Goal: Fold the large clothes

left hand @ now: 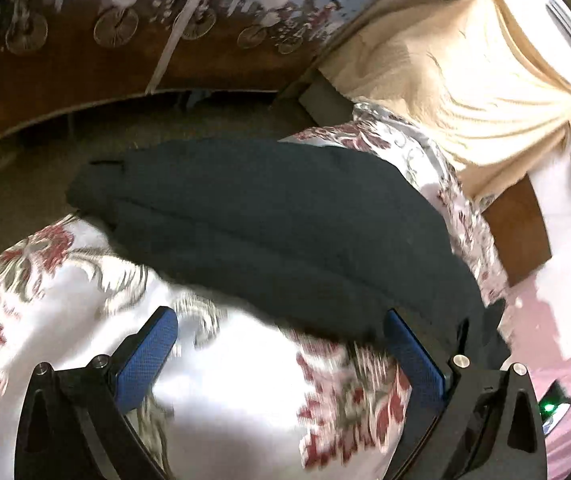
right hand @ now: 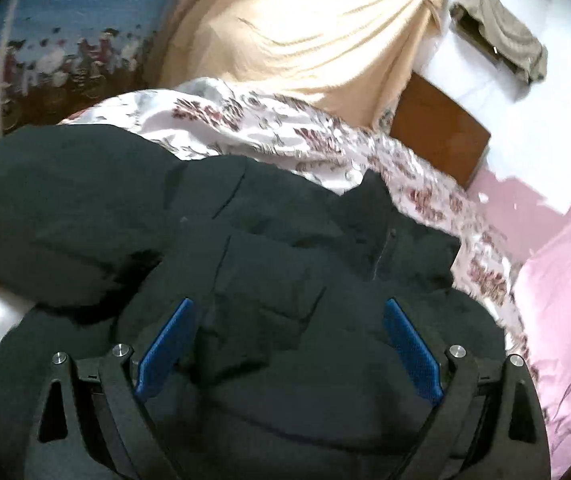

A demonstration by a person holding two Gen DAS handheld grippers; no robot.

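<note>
A large dark padded jacket lies on a white bedspread with red flowers. In the left wrist view one long quilted part stretches across the bed towards the far edge. My left gripper is open and empty, hovering over the bedspread just short of the jacket's near edge. In the right wrist view the jacket fills the lower frame, bunched and creased. My right gripper is open and empty, right above the jacket's body, blue pads wide apart.
A beige curtain hangs behind the bed. A wooden headboard stands at the right. A pink sheet lies along the right side. A wall hanging with a painted scene is at the far left, dark floor below it.
</note>
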